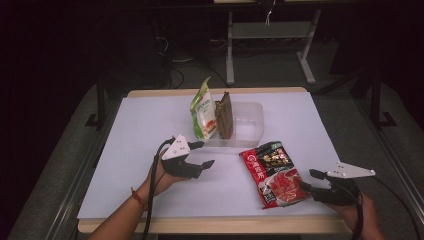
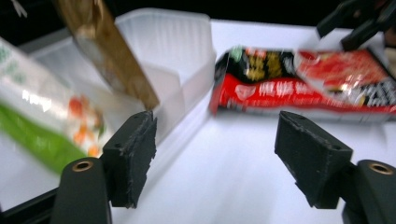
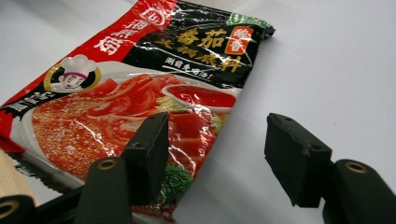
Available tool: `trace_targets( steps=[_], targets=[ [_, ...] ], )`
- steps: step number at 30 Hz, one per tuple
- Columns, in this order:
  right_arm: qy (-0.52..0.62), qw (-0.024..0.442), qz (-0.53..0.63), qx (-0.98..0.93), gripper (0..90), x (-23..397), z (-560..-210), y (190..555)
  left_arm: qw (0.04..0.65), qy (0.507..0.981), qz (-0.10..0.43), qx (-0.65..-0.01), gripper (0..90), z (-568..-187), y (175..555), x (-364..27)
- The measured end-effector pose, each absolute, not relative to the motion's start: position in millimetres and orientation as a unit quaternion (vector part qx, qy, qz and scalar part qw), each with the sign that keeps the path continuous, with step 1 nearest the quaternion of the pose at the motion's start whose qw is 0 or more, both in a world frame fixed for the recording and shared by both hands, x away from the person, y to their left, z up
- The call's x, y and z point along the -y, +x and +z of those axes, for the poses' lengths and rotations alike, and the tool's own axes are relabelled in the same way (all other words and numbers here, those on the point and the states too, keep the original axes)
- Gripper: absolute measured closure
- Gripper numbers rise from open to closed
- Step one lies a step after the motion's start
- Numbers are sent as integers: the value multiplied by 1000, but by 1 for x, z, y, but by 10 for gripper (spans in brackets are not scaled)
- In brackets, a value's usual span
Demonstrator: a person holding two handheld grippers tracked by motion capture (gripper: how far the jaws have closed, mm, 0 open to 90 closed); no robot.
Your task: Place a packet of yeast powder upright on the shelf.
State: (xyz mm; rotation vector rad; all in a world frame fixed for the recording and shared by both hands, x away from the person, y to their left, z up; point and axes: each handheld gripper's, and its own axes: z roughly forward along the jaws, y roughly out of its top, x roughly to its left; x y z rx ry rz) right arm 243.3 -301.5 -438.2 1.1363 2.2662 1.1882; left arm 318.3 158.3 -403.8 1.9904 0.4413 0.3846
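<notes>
room: dim | floor [image 1: 280, 65]: grey | table [image 1: 150, 115]: white top | desk frame [image 1: 270, 35]: grey, behind

The red sauce packet [image 3: 140, 93] is of glossy plastic film, crinkled, with bright reflections on it. The container [image 1: 246, 122] is of translucent, milky plastic with smooth walls. The green and white pouch [image 1: 202, 112] looks like shiny film too, and the brown packet [image 1: 224, 115] has a duller shine. The desk [image 1: 150, 145] has a matt white top with a pale wooden edge. The fingers [image 3: 292, 154] are matt black and rough.
</notes>
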Motion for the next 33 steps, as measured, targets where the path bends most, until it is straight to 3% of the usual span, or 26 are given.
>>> trace_targets(
  steps=[6,9,11,17,27,33],
  targets=[
    [403,124,428,-800,371,299,-441,247,487,838,145,-199,211,-429,316,-161],
    [401,76,438,-801,363,297,-446,250,479,841,135,-212,173,-440,317,-157],
    [403,55,430,-806,294,294,-450,252,474,842,134,-218,154,-443,318,-154],
    [417,-2,439,-796,299,291,-458,257,479,843,118,-215,155,-445,317,-151],
    [414,8,425,-805,317,283,-455,256,504,833,30,-227,164,-446,324,-133],
    [413,8,426,-805,328,276,-456,255,505,830,12,-236,162,-447,329,-110]
  ],
)
